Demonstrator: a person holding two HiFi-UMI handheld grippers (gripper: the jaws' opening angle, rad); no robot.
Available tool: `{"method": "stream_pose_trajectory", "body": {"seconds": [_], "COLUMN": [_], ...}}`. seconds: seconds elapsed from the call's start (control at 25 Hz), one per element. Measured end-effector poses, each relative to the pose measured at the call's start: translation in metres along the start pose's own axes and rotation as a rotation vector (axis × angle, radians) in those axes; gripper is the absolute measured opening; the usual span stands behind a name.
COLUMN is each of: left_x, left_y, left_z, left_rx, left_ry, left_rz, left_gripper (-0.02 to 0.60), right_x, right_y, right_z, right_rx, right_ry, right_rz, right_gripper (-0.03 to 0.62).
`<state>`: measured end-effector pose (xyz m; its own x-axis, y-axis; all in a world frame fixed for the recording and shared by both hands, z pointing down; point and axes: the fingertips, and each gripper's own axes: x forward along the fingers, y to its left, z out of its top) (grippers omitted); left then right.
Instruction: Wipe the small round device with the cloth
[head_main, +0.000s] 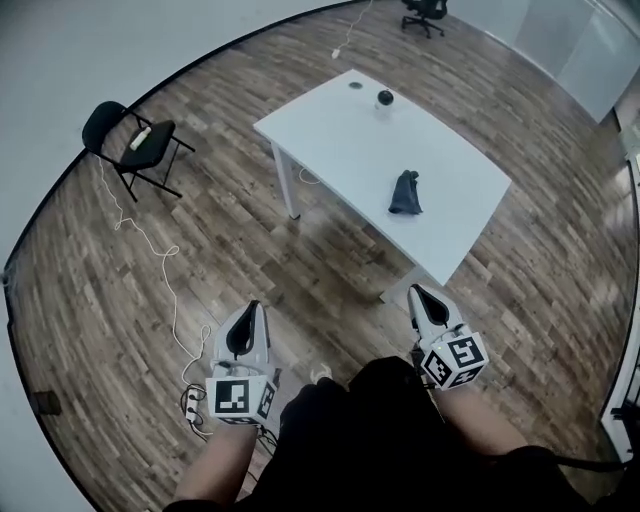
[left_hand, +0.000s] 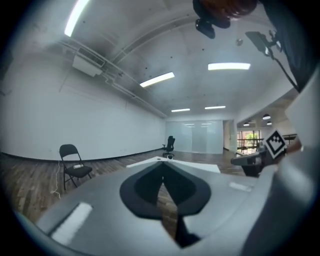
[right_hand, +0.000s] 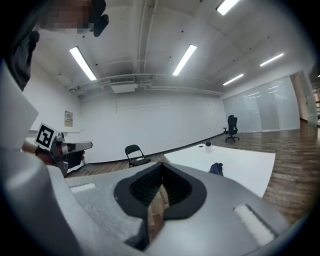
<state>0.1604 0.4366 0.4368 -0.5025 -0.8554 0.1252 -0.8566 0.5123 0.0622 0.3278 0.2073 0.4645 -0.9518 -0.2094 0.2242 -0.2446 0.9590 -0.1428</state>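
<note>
Bright, even indoor light from ceiling strip lights (right_hand: 185, 59), no harsh glare. Head view: strong fisheye, dark vignette at corners, wood floor (head_main: 120, 300) boards bowed, soft shadow under white table (head_main: 330, 130). Both gripper views: fisheye w/ black edges; left gripper (left_hand: 162, 182) & right gripper (right_hand: 161, 181) blurred close-up, bkgd sharper.

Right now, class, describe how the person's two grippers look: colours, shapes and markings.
Both the left gripper and the right gripper have pale grey shells tapering to a point, with black inner pads. Each carries a white cube printed with black square markers. The person wears dark clothing; no sleeves cover the forearms.
</note>
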Motion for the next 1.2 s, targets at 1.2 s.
{"method": "stream_pose_trajectory", "body": {"seconds": [1.2], "left_x": [0.372], "left_y": [0.127], "left_z": [0.061], "left_rx": [0.092], "left_ry": [0.132], "left_rz": [-0.148], "left_gripper": [0.006], "right_x": [0.363], "right_y": [-0.116], "right_z": [0.068], "right_rx": [0.091], "right_ry": [-0.019], "right_rz": [-0.078], "right_gripper": [0.002]}}
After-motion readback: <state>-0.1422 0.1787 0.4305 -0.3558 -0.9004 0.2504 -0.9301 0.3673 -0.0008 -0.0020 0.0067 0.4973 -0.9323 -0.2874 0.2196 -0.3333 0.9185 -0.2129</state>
